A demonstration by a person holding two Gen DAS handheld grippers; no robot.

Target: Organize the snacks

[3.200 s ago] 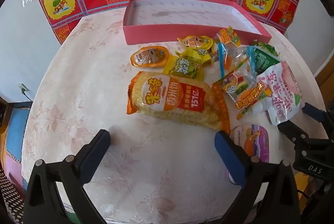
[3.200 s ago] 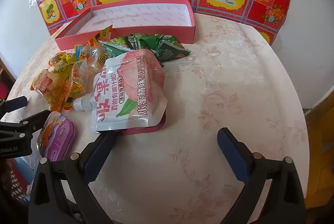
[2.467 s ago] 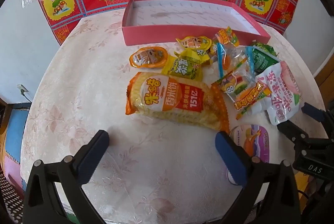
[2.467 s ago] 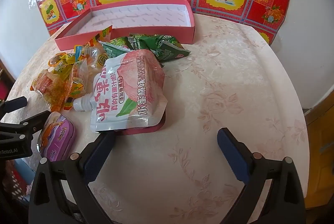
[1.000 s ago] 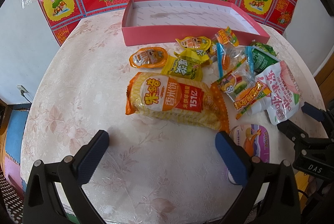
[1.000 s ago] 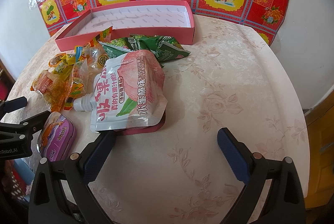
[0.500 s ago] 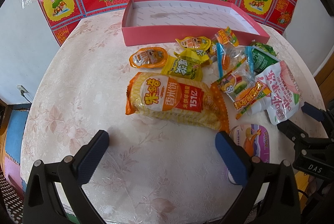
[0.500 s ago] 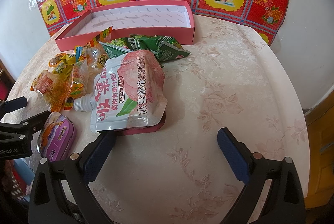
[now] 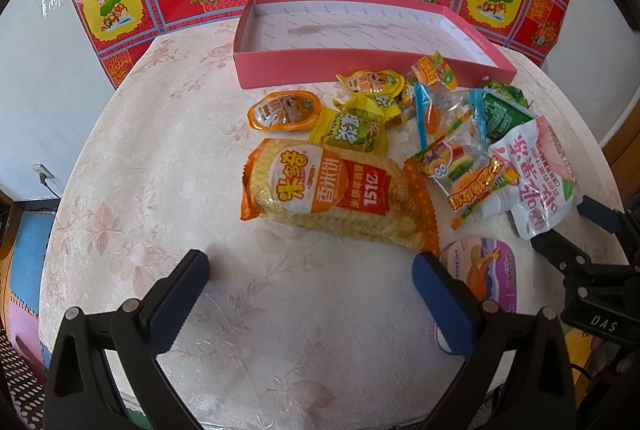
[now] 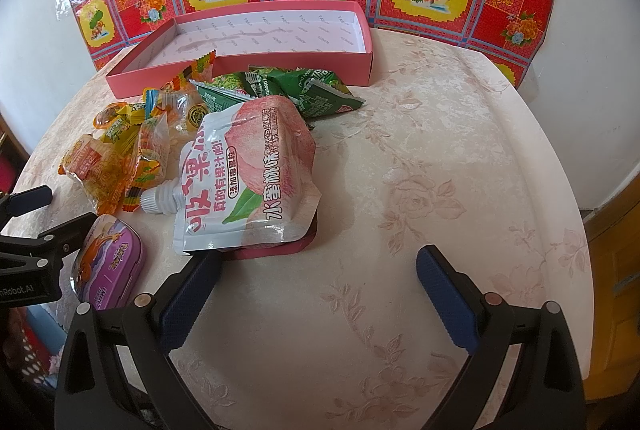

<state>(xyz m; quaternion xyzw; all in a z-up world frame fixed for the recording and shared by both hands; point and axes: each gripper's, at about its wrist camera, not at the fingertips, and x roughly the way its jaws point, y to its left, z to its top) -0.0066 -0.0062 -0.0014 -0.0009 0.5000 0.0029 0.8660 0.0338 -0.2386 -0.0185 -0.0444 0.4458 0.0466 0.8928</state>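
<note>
Both the left tongs [image 9: 306, 278] and the right tongs [image 10: 318, 272] gape wide and hold nothing, low over the table [image 9: 160, 149]. The rice cracker pack [image 9: 334, 191], marked "151亿", lies just ahead of the left tongs. The peach pouch [image 10: 250, 175] reads "水蜜桃味". A purple tin [image 10: 110, 262] sits beside it. The pink box [image 9: 360, 29] stands behind the snacks.
</note>
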